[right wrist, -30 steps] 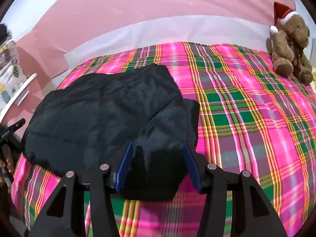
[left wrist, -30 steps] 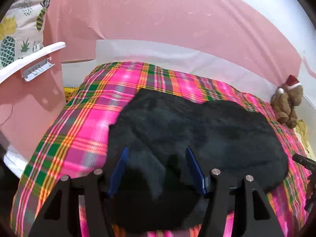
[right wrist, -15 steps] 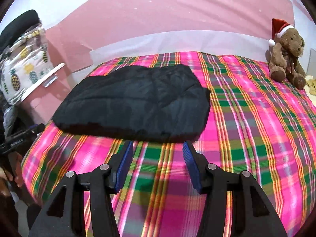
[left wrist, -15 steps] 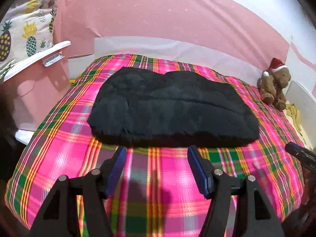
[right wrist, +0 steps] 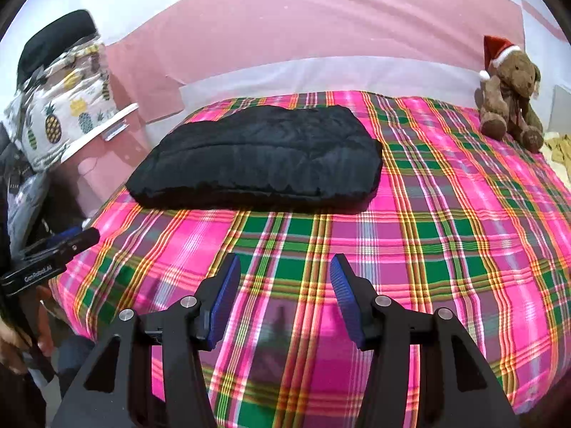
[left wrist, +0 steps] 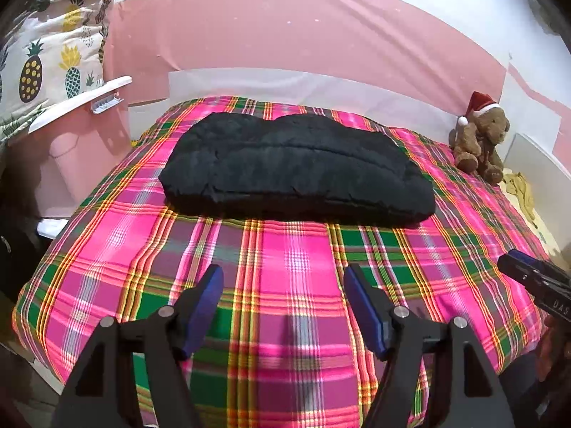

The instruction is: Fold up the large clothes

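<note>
Garment (left wrist: 292, 167): black, thick, padded, surface wrinkled. Folded into wide flat bundle, long seam running across top, near edge doubled over. Lies flat on pink-green plaid bedspread (left wrist: 285, 267), toward far left part of bed, apart from both grippers.

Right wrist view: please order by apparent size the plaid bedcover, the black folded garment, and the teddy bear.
1. plaid bedcover, the largest by far
2. black folded garment
3. teddy bear, the smallest; it sits farther back, so its true size is less sure
</note>
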Tool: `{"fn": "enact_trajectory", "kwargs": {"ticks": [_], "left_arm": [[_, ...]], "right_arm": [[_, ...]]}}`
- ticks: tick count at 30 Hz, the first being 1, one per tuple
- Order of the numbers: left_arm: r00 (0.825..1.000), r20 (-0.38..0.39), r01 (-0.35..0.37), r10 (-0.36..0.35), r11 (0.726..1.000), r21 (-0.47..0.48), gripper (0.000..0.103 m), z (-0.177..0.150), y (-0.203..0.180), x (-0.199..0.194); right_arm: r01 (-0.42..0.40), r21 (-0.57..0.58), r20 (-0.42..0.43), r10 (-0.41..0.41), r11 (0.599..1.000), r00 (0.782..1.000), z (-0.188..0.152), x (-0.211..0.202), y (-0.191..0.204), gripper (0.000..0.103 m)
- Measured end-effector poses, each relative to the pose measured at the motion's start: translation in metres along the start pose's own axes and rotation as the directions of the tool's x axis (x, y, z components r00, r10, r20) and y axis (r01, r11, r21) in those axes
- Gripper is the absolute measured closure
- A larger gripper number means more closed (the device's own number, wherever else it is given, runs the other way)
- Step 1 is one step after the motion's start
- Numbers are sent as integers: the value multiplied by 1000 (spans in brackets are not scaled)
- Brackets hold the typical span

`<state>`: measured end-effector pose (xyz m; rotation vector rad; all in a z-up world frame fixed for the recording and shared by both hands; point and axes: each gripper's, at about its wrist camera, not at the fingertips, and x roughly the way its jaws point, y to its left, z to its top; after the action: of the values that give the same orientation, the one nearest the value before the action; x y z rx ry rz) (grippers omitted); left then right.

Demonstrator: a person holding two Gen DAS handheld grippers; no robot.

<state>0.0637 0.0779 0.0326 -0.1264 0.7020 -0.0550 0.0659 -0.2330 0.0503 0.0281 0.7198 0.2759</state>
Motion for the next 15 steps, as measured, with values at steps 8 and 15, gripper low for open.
{"fn": "enact_trajectory", "kwargs": {"ticks": [8, 15], "left_arm": [[1000, 14, -18, 18, 1000, 18, 27, -7, -12, -4], [999, -4, -47, 47, 999, 17, 27, -14, -15, 1]], "right_arm": [[11, -24, -22, -12, 1000, 1000, -14, 1, 9, 50], [16, -39, -30, -18, 999, 999, -18, 5, 15, 50]]}}
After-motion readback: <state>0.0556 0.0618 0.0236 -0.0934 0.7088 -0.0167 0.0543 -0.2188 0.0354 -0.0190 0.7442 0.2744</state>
